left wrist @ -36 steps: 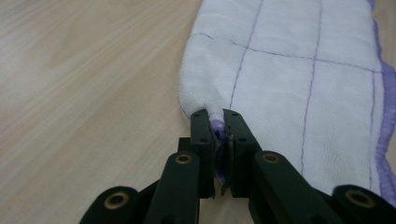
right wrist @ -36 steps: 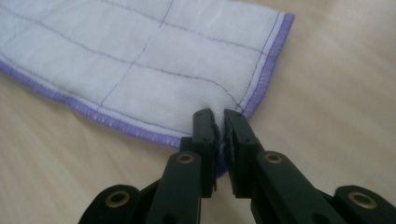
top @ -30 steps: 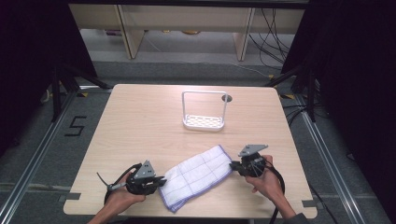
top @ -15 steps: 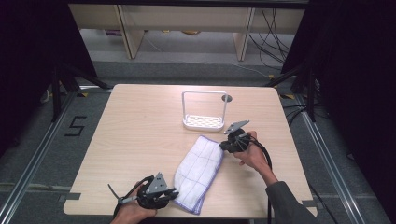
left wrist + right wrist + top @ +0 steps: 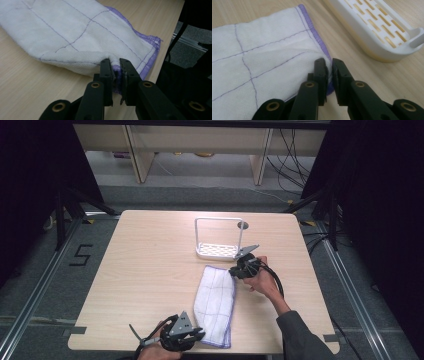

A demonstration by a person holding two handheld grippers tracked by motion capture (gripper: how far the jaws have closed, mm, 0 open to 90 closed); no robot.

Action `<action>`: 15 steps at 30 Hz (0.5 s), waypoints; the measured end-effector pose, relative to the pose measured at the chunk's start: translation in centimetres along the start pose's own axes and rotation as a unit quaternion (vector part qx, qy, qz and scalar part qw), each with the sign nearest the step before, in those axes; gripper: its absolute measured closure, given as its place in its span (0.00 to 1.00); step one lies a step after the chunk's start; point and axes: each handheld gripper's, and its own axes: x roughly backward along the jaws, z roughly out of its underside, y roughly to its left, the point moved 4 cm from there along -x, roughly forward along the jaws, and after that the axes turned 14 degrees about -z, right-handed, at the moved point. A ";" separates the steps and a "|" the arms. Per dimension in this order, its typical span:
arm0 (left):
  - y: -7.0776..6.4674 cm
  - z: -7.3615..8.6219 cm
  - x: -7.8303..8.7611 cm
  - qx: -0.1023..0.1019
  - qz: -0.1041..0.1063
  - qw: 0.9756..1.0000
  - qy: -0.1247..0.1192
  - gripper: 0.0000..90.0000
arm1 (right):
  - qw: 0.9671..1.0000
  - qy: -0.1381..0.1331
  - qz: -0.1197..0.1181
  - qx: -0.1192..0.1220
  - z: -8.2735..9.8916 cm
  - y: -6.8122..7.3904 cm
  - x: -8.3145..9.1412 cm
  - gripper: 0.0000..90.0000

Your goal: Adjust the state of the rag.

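Nipped with the left tongs (image 5: pixel 115 65), jaws narrow on the folded purple hem, at the cloth (image 5: pixel 215 295) end farthest from the rack (image 5: pixel 220 251). Nipped likewise with the right tongs (image 5: pixel 330 65), narrow on the corner just beside the rack. Lay folded long on the bench (image 5: pixel 145 260), stretching away from the rack. Called for deeper bites on both hems, even tension between them, and no brushing against the rack.

Each black hand-held gripper (image 5: pixel 186 336) has brass-ringed screws, a grey three-cornered plate and a trailing cable.
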 end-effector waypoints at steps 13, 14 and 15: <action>3.0 -3.1 2.0 0.043 0.001 0.998 -0.052 0.53 | 0.995 -0.062 0.050 -0.066 0.3 -0.8 3.5 0.56; 4.9 -4.2 1.6 0.048 -0.026 0.997 -0.054 0.52 | 0.994 -0.059 0.049 -0.076 0.5 -0.7 3.8 0.55; 5.5 -4.5 1.2 0.054 -0.035 0.997 -0.052 0.52 | 0.993 -0.058 0.046 -0.087 0.5 -0.5 3.9 0.54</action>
